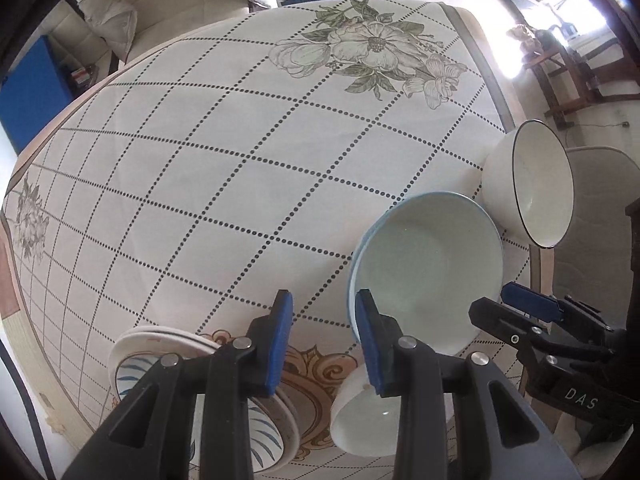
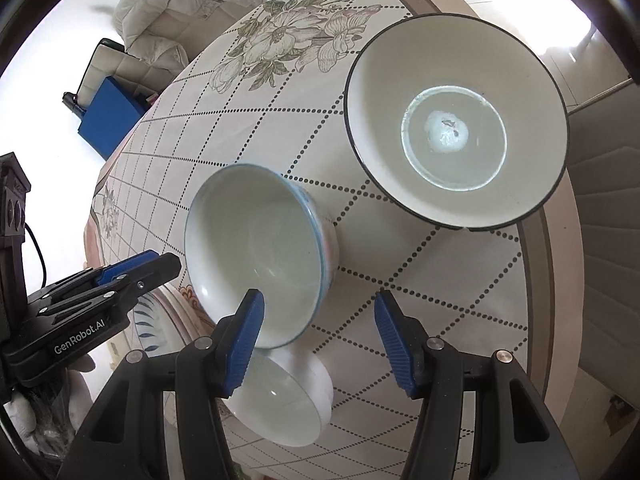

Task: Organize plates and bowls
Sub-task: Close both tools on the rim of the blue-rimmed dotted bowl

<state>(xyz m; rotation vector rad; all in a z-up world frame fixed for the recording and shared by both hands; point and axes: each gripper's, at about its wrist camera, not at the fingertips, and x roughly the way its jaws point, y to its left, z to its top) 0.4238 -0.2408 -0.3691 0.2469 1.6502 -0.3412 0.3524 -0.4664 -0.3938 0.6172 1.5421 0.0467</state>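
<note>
On the dotted-grid tablecloth (image 1: 224, 168), the pale blue bowl (image 2: 256, 248) serves as landmark: a dark-rimmed white bowl (image 2: 456, 120) stands beyond it toward the table's far edge, a small white bowl (image 2: 288, 404) sits just in front, touching or nearly so, and stacked blue-patterned plates (image 1: 132, 364) lie off to its left. Both the left gripper (image 1: 324, 340) and the right gripper (image 2: 318, 338) hover with jaws apart, holding nothing. Judging by this, a grasp comes next; nesting the small bowl calls for closing on its rim.

Plate stack (image 1: 132, 354) half hidden behind jaws.
</note>
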